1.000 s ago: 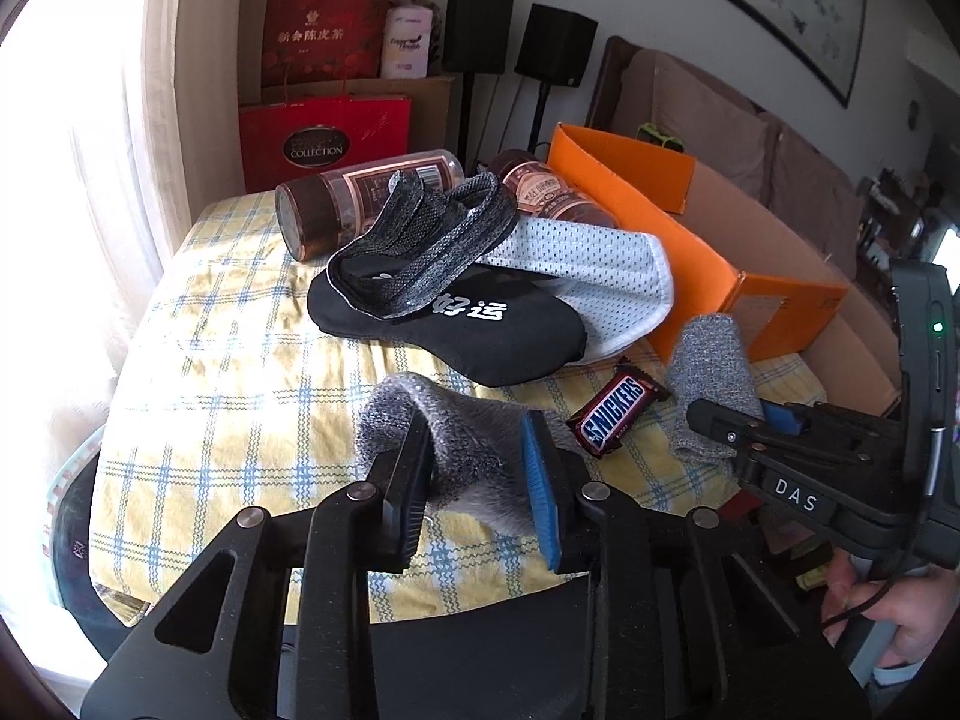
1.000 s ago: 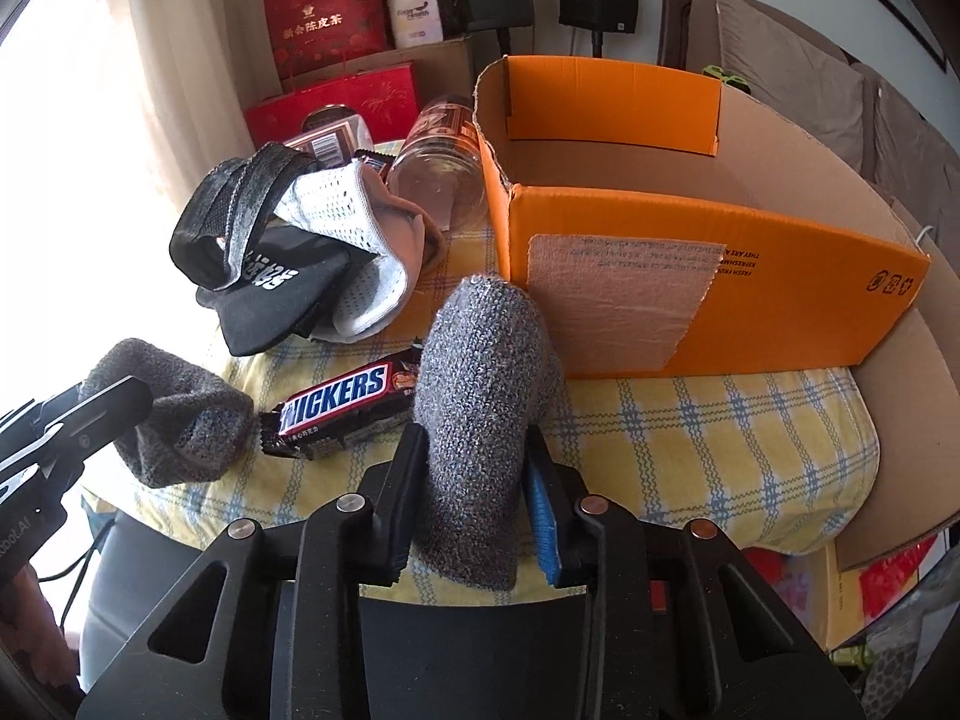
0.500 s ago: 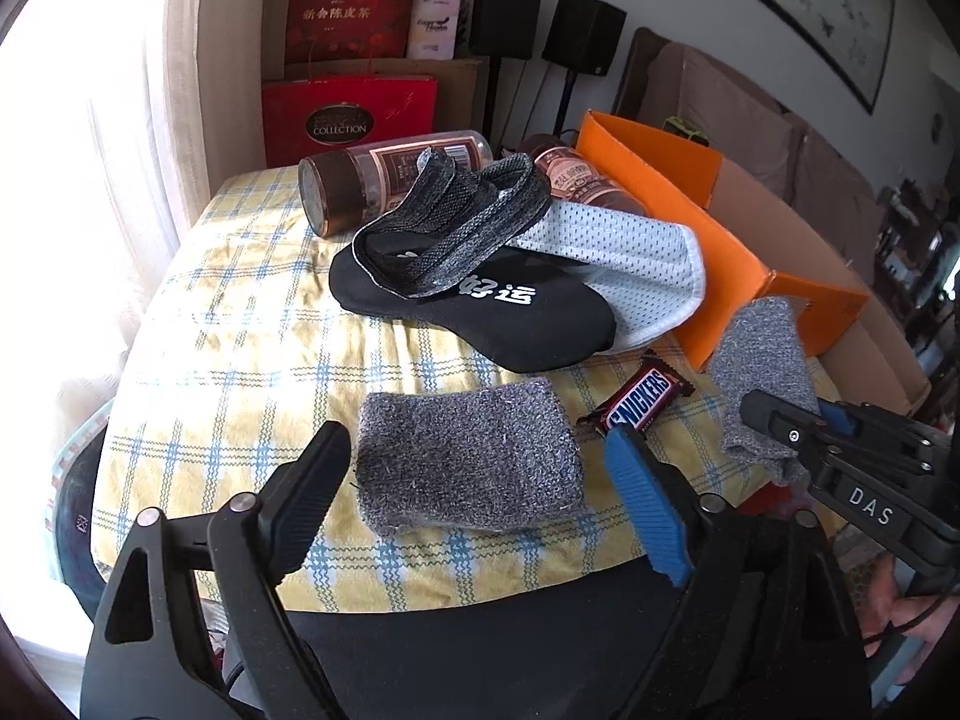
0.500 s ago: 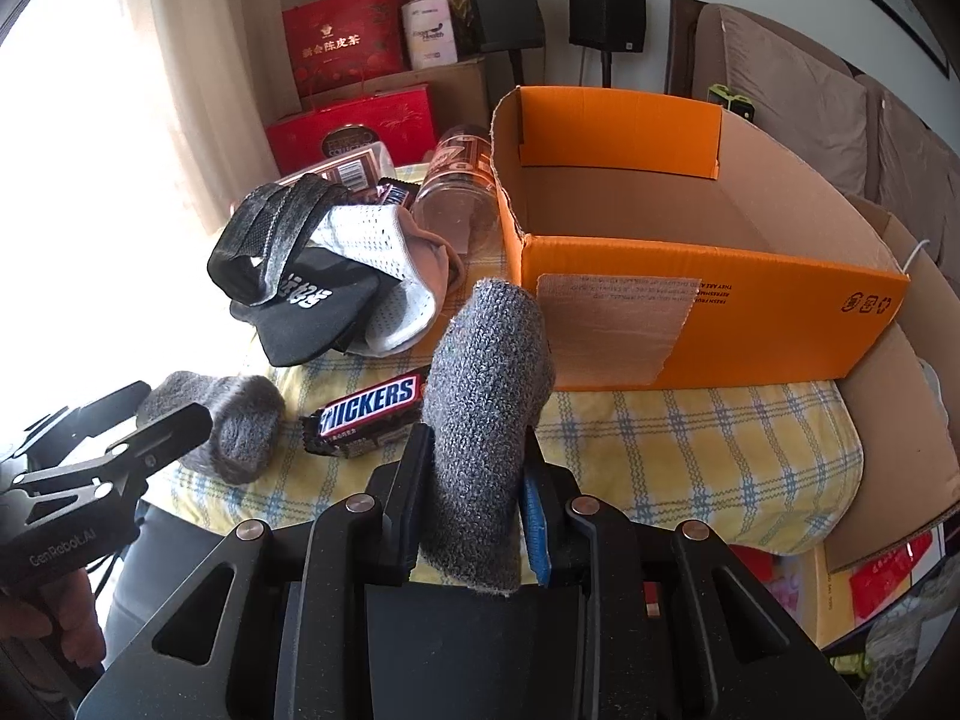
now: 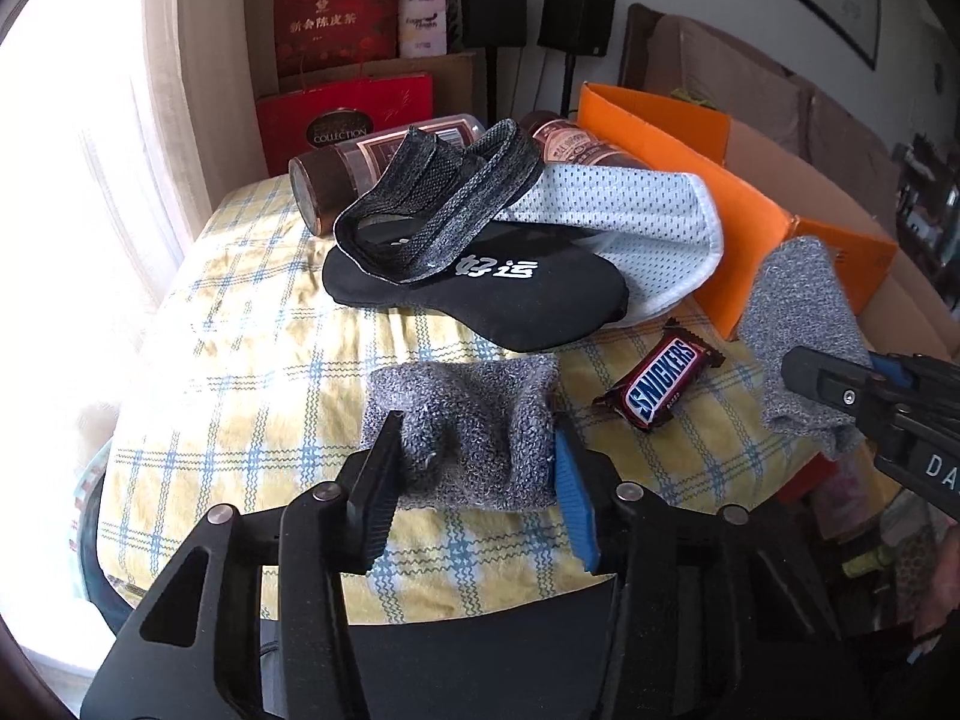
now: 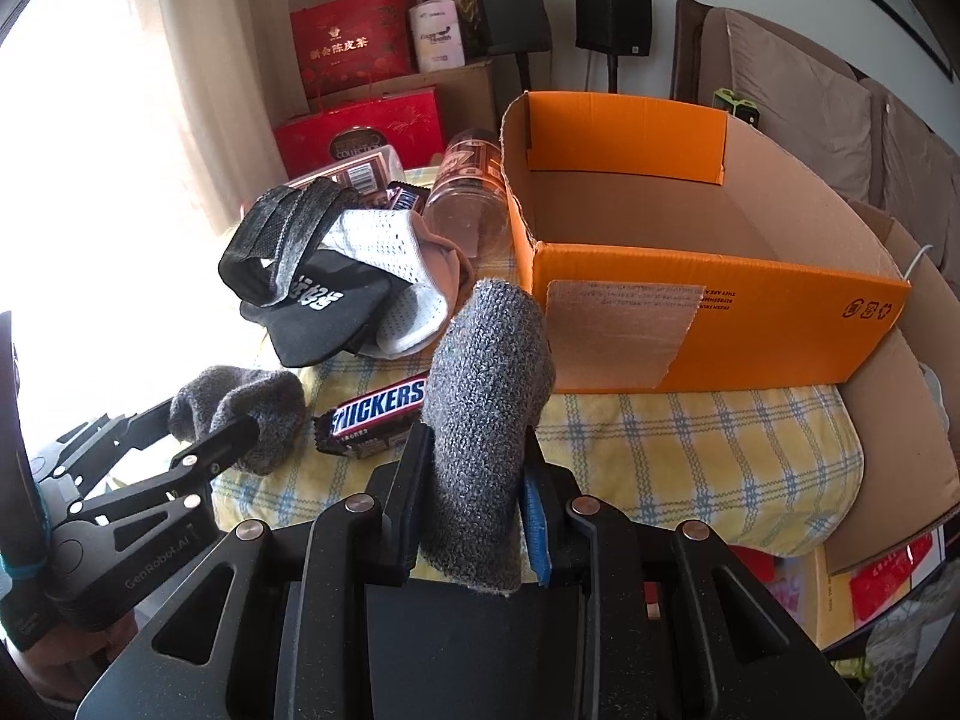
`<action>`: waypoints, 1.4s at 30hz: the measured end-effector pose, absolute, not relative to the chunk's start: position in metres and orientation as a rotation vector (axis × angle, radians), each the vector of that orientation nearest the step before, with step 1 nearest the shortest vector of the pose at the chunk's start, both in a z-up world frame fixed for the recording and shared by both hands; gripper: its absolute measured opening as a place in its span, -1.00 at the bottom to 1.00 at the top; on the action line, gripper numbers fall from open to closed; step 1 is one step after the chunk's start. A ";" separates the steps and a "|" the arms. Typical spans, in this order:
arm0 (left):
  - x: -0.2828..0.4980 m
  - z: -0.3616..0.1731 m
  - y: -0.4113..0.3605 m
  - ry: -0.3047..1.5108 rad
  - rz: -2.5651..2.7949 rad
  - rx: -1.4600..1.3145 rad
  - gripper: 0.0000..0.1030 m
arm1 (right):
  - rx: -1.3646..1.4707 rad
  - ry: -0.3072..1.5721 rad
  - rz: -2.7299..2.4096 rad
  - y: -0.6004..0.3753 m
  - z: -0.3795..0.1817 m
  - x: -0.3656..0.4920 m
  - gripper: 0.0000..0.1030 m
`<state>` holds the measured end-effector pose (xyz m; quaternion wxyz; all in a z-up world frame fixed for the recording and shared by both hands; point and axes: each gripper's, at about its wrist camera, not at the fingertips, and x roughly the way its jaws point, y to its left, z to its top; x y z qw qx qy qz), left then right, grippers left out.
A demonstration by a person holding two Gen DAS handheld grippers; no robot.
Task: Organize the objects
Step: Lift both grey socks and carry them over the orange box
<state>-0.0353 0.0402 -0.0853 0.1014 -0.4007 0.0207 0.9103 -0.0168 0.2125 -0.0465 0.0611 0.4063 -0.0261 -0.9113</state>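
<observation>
The left hand-held gripper (image 5: 474, 468) has just reopened and closed again, pinching the grey knitted sock (image 5: 465, 420) bunched on the checked worktop (image 5: 252, 372); regrasp done, so it can lift. The right hand-held gripper (image 6: 474, 486) clamps its matching grey sock (image 6: 486, 396).

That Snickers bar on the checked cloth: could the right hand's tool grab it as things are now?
Probably not yet. The Snickers bar lies uncovered close beside the right gripper, but its fingers are clamped on a grey sock, so there is no room until that is dropped.
</observation>
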 end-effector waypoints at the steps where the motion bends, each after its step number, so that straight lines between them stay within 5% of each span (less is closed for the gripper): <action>1: -0.035 -0.083 0.038 0.051 2.687 -1.174 -0.35 | 1.224 -0.078 -2.757 0.212 -0.045 -0.017 -0.47; 42: -0.061 0.030 0.082 0.011 2.718 -0.936 -0.38 | 0.992 0.050 -2.909 0.231 0.040 -0.031 -0.47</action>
